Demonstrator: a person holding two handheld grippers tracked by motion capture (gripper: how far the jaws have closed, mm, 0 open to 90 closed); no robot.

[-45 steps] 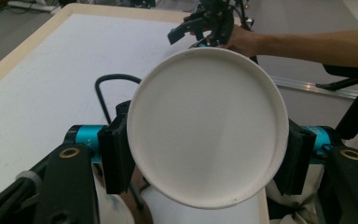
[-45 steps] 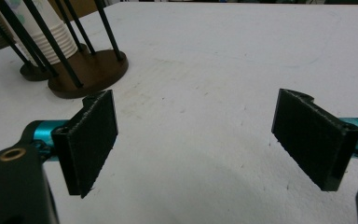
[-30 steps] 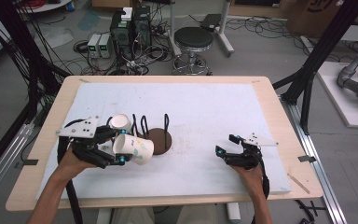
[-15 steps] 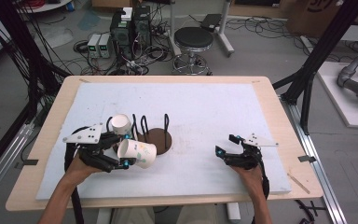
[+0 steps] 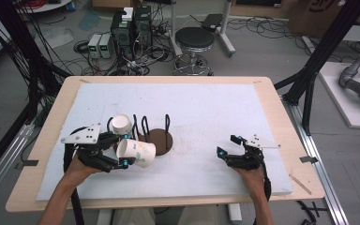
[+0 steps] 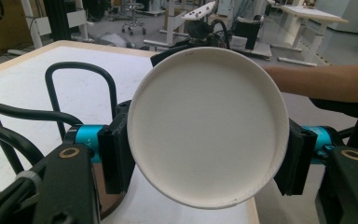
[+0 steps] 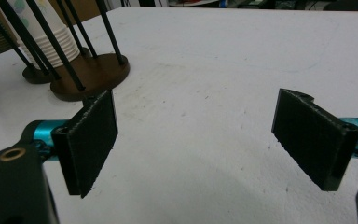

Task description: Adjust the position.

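The left gripper (image 5: 127, 154) is closed on a white paper cup (image 5: 137, 153), which lies on its side between the two pads, with its bottom toward the gripper's camera. The right gripper (image 5: 228, 145) stands wide open, with nothing between its pads, well apart from the cup.

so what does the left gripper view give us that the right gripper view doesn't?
Left gripper view: the left gripper shut on a paper cup, seen bottom-on, with a forearm behind it.
Right gripper view: the right gripper with jaws open over bare white table cover, plus a stack of cups in the rack.
Both: the black wire cup rack on its brown base.
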